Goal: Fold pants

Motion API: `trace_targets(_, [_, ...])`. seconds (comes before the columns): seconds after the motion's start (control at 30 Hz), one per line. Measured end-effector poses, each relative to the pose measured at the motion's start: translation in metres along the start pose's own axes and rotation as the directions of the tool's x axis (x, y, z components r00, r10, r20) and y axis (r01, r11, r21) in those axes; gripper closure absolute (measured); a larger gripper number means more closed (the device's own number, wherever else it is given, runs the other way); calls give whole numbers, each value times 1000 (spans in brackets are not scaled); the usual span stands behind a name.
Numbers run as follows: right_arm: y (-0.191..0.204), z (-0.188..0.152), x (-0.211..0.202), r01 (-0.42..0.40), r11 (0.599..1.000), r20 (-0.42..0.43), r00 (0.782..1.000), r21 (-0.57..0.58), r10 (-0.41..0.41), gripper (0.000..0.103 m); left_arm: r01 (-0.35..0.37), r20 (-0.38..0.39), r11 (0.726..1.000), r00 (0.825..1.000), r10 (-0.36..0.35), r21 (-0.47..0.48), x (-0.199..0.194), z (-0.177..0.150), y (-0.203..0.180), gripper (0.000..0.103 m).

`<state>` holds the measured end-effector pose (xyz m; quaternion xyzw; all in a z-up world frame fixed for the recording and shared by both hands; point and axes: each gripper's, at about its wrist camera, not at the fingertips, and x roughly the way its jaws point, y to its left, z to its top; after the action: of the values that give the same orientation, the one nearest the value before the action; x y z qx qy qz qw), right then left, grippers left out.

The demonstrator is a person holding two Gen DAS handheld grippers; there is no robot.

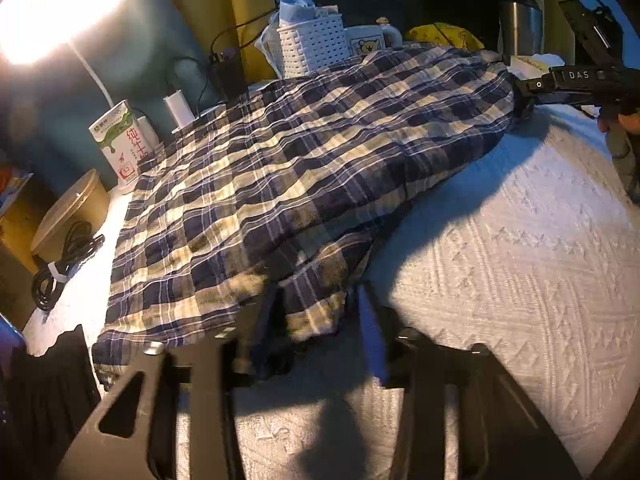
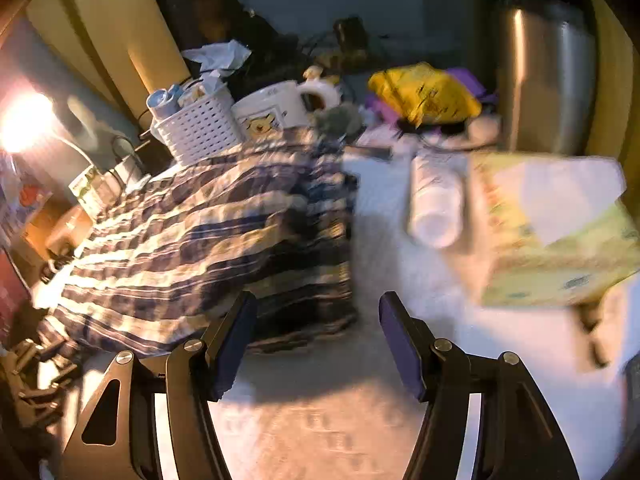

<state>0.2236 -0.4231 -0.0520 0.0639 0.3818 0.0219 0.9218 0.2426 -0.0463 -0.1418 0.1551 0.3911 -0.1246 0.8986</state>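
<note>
The plaid navy-and-cream pants (image 1: 300, 168) lie folded lengthwise on the white textured cloth (image 1: 520, 260), running from near left to far right. My left gripper (image 1: 316, 312) is open, its fingers straddling the pants' near corner, which lies loose between them. My right gripper (image 2: 318, 320) is open and empty; its left finger (image 2: 234, 336) is at the pants' edge (image 2: 208, 240). In the left wrist view the right gripper (image 1: 524, 98) sits at the pants' far right end. The right wrist view is motion-blurred.
Along the back stand a milk carton (image 1: 122, 144), white basket (image 1: 312, 44), bear mug (image 1: 366, 40), yellow bag (image 1: 444, 34) and steel tumbler (image 1: 520, 26). A coiled black cable (image 1: 64, 264) lies left. A tissue box (image 2: 552, 232) and white bottle (image 2: 436, 204) lie right. A lamp (image 1: 56, 12) glares.
</note>
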Motion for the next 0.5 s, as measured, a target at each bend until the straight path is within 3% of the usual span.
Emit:
trace_targets(0.07, [3, -2, 12, -10, 1000, -35, 999, 21, 11, 37, 0, -7, 1000, 1000, 0, -7, 2, 1, 2, 83])
trace_targets(0.13, [8, -4, 16, 8, 1000, -19, 1000, 14, -7, 38, -1, -13, 1000, 1000, 1, -12, 4, 1, 3, 94])
trace_targets(0.2, [9, -2, 18, 6, 1000, -15, 1000, 15, -6, 71, 6, -8, 1000, 1000, -6, -27, 2, 1, 6, 96])
trace_targets(0.23, [10, -1, 20, -6, 1000, -22, 1000, 15, 7, 78, 12, -9, 999, 1000, -12, -36, 1, 1, 7, 96])
trace_targets(0.5, [30, 9, -15, 37, 994, 58, 998, -100, -31, 79, 54, 9, 995, 999, -53, -89, -33, -1, 14, 97])
